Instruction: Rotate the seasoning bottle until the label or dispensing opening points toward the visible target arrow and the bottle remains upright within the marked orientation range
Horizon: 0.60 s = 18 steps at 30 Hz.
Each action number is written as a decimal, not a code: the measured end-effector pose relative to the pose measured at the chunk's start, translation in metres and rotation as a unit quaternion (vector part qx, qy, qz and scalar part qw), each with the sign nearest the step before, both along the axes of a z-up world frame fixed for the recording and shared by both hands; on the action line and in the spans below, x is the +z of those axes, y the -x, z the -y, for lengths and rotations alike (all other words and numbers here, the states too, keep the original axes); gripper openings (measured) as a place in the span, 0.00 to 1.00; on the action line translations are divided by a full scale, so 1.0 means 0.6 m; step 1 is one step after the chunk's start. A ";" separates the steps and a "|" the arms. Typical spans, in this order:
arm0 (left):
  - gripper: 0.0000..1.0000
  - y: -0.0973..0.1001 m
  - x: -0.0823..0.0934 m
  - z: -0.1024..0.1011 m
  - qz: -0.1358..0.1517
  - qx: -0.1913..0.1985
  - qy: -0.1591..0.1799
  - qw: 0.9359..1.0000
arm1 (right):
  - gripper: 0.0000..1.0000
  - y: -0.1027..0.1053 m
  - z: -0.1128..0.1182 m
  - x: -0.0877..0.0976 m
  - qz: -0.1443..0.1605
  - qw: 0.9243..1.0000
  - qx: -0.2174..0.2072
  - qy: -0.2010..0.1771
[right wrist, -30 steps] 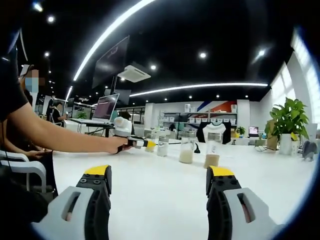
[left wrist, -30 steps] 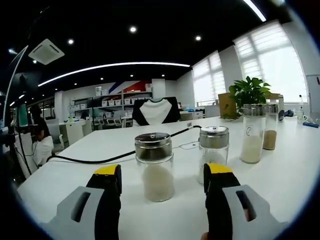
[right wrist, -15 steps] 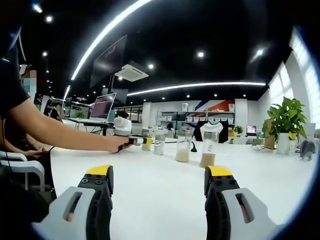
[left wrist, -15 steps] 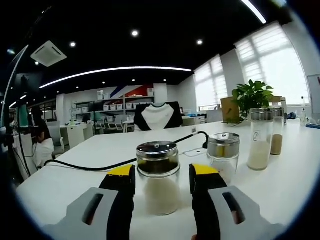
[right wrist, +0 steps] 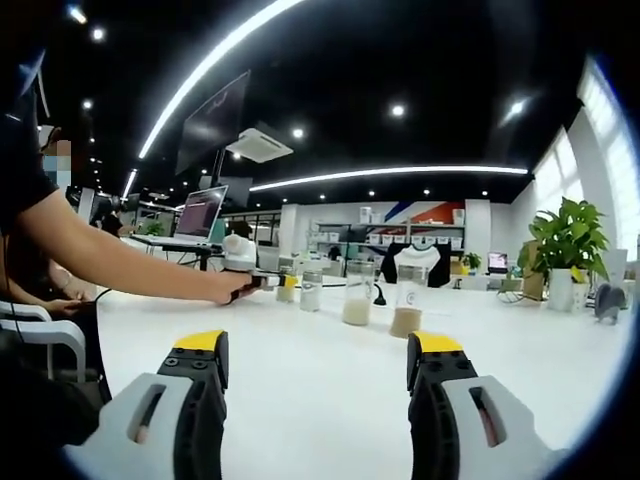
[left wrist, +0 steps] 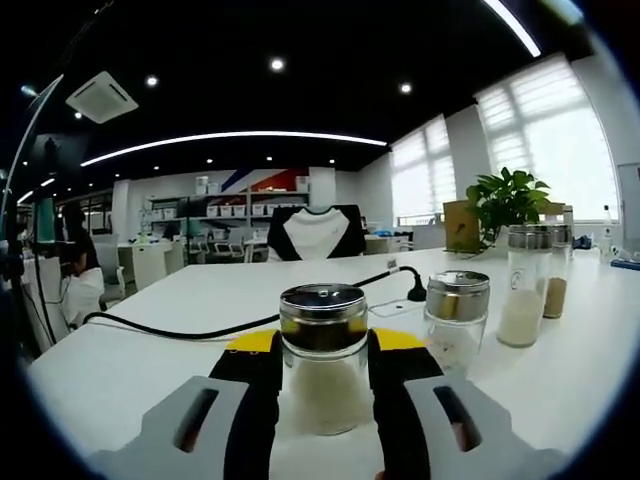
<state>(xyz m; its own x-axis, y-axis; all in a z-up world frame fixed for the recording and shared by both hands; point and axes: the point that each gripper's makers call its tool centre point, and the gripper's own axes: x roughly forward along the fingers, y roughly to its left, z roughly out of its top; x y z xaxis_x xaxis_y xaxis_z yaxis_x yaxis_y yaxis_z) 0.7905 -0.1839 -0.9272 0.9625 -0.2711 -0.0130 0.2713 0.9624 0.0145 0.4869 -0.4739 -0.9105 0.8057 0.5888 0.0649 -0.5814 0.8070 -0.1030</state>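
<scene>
A short glass seasoning bottle with a metal lid and white granules stands upright on the white table. My left gripper is shut on it, its yellow-tipped jaws pressing both sides of the glass. In the right gripper view the same bottle is small and far off, with the left gripper held to it by a person's hand. My right gripper hovers open over bare table, nothing between its jaws.
A second short bottle stands just right of the held one, with two tall bottles beyond it. A black cable runs across the table behind. A potted plant sits far right. The person's forearm stretches in from the left.
My left gripper moved forward and its jaws shut from wide apart onto the seasoning bottle. The right gripper stayed open and hardly shifted.
</scene>
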 end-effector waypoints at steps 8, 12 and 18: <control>0.35 0.011 0.001 0.006 -0.012 -0.012 0.004 1.000 | 0.73 0.003 -0.001 0.007 0.015 1.000 -0.001 0.022; 0.35 0.025 0.007 0.017 -0.009 -0.017 -0.002 1.000 | 0.72 0.004 0.005 0.015 0.021 1.000 -0.004 0.009; 0.35 0.040 0.026 0.025 0.002 -0.027 -0.011 1.000 | 0.72 0.005 0.006 0.018 0.028 0.999 -0.006 0.019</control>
<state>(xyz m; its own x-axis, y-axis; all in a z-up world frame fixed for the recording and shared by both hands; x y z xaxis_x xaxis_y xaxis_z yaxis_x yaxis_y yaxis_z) 0.7666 -0.1987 -0.9118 0.9467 -0.3216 -0.0155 0.3220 0.9461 0.0360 0.4837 -0.4777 -0.8998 0.8080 0.5827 0.0872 -0.5649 0.8083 -0.1660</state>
